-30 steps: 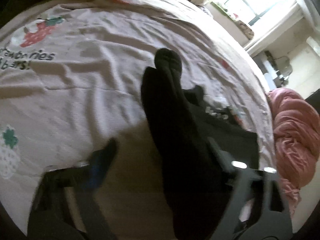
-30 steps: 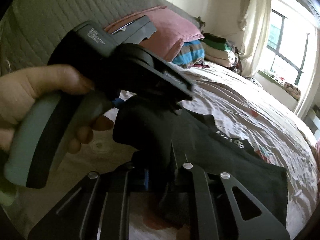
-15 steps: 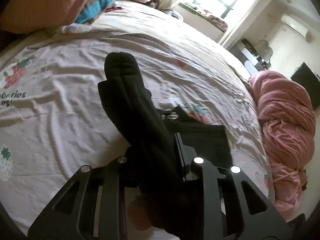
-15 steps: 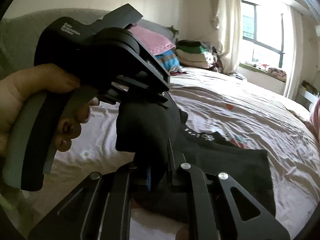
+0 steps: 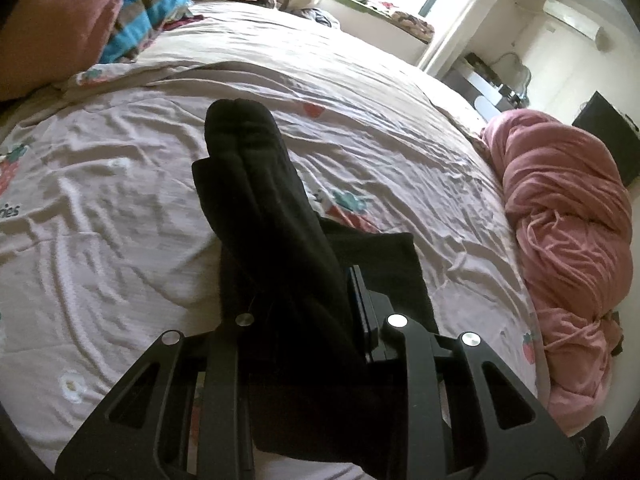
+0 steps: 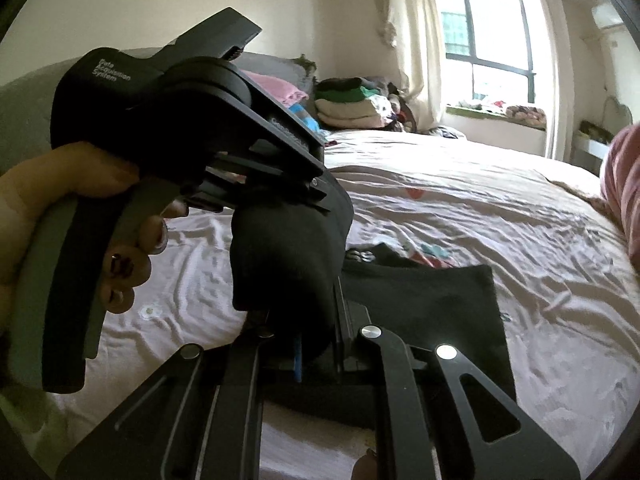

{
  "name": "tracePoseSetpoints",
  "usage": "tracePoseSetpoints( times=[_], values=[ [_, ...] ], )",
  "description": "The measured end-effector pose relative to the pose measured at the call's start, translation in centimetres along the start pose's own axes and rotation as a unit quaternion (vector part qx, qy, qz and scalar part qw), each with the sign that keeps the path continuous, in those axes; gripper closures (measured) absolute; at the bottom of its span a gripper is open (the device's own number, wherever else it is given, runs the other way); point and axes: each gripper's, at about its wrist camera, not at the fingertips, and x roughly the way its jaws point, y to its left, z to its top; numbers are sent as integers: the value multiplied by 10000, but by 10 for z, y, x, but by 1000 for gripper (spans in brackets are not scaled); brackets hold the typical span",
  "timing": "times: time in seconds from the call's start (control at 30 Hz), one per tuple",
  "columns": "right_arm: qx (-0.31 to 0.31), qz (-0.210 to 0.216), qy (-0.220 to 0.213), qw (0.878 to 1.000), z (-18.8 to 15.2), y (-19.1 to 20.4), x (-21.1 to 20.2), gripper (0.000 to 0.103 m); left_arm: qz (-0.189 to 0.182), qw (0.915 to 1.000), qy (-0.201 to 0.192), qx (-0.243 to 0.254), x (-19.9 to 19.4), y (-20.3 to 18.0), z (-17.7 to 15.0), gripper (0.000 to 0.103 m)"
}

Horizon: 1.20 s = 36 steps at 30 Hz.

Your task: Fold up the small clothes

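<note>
The bed sheet (image 5: 120, 208) is lying rumpled; a black garment (image 6: 432, 296) is resting flat on it. Above, the left gripper (image 5: 304, 320) is clamping a black sock (image 5: 256, 184), and the right gripper (image 6: 316, 344) is pinching its other end.

White lettering on the black housing of the left tool (image 6: 276, 200), seen from the right wrist, reads "Data Acquisition System". On the bed sheet (image 5: 120, 208), at the far left edge of the left wrist view, dark printed letters end in "ies". The white print on the black garment (image 6: 432, 296) is too small to read.
</note>
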Motion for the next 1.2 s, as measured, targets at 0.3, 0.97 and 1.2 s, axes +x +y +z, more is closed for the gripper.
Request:
tracePoseSetpoints(
  times=[0.3, 0.97, 1.2],
  values=[
    [785, 117, 289, 9964, -16, -45, 0, 93, -37, 9995, 270, 179, 31, -31, -5, 83],
    [2305, 459, 1067, 9661, -57, -105, 19, 92, -90, 9963, 820, 231, 96, -51, -18, 66],
    [3111, 600, 1489, 9367, -79, -129, 31, 84, -472, 9961, 749, -5, 99, -47, -17, 37]
  ],
)
